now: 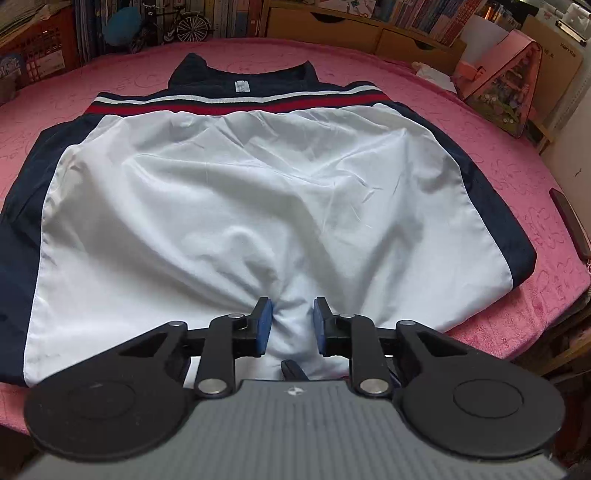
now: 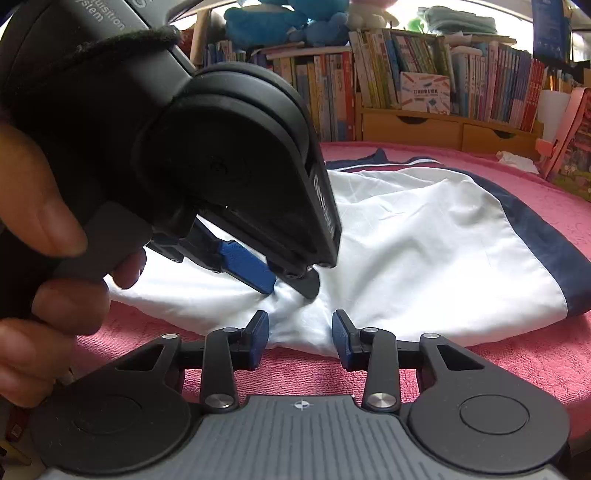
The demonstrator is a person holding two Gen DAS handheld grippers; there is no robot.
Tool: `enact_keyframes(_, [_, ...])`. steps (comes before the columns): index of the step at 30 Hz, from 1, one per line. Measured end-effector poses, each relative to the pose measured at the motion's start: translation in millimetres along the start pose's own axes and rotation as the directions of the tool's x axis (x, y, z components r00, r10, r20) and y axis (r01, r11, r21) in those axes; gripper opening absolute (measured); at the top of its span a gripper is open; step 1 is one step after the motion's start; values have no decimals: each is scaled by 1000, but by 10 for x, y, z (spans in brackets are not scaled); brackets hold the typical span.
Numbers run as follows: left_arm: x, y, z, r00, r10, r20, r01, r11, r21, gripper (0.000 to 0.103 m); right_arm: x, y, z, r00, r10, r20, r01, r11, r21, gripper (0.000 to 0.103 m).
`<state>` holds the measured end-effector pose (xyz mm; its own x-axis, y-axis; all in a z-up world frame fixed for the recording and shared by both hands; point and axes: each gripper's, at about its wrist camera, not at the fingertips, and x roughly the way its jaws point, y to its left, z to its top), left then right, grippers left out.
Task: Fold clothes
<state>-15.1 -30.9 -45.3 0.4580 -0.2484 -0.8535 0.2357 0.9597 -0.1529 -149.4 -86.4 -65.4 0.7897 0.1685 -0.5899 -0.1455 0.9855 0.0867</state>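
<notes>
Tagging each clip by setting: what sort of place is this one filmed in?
Most likely a room in a home, perhaps a bedroom or study. A jacket lies on a pink cloth, packed bookshelves with wooden drawers stand behind, and soft toys sit on top.

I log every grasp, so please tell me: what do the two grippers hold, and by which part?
Both hold the jacket: left gripper and right gripper each pinch a bunch of its white near hem.
</notes>
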Motion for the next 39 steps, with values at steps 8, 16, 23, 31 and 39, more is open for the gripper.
enact_keyframes(8, [122, -154, 214, 991, 53, -127, -40, 994, 106, 27, 18, -11, 19, 1000, 2, -17, -2, 1000, 5, 38])
enact_keyframes(16, [387, -150, 695, 978, 95, -184, -87, 995, 54, 31, 96, -43, 94, 999, -4, -34, 5, 1000, 7, 37])
enact_keyframes(23, [712, -59, 1120, 975, 222, -5, -221, 975, 17, 43, 107, -55, 96, 999, -3, -38, 3, 1000, 4, 37])
enact_keyframes(31, [712, 130, 1431, 981, 185, 63, -178, 979, -102, 45, 71, -32, 56, 999, 0, -35, 0, 1000, -6, 37])
enact_keyframes(39, [-317, 27, 752, 992, -101, 74, 104, 994, -40, 40, 46, -50, 51, 999, 14, -34, -14, 1000, 5, 37])
